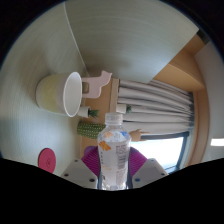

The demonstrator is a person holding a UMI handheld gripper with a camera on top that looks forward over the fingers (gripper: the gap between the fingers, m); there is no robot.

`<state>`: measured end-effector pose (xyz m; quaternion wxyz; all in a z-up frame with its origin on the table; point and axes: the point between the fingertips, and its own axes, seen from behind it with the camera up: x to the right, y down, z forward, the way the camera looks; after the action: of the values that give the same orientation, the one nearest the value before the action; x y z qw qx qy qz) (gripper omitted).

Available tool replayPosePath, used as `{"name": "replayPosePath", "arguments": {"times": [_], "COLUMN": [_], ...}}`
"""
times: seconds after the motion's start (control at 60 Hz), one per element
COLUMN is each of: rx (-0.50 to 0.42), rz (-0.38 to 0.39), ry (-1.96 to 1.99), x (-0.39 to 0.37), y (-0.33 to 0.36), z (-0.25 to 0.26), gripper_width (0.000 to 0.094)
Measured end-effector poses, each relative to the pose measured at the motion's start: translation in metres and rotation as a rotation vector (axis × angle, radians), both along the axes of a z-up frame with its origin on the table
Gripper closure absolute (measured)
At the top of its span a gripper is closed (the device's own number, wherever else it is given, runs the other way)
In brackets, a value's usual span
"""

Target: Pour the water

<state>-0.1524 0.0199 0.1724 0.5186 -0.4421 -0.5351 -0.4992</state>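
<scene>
Both fingers (116, 176) squeeze the water bottle (115, 150), one on each side, and their pink pads (91, 158) press against it. Its white cap points up. Beyond the fingers, a pale green cup (61, 93) lies tipped sideways. Grey curtains (150, 98) hang further back.

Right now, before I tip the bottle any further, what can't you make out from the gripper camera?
- Fingers: hidden below the bottle, so their grip cannot be confirmed.
- Bottle base: cut off at the bottom of the gripper view.
- Water level: not readable behind the label and clear plastic.
- Cup: lying sideways in the view; its inside is too small to tell whether it holds water.
- Bottle label print: too small to read.
</scene>
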Motion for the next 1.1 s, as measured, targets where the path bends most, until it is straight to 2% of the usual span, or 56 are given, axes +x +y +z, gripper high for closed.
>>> {"name": "replayPosePath", "arguments": {"times": [0.417, 0.633, 0.783, 0.9, 1.017, 1.1], "rx": [0.186, 0.197, 0.199, 0.144, 0.066, 0.047], "rz": [0.203, 0.175, 0.086, 0.017, 0.009, 0.011], "ry": [-0.771, -0.738, -0.459, -0.043, 0.406, 0.713], "x": [-0.085, -0.084, -0.064, -0.039, -0.016, -0.001], "y": [0.003, 0.006, 0.009, 0.013, 0.012, 0.005], "z": [-0.027, -0.02, 0.013, 0.044, 0.071, 0.091], "gripper_width": [0.0597, 0.0594, 0.0595, 0.0593, 0.0594, 0.0591]}}
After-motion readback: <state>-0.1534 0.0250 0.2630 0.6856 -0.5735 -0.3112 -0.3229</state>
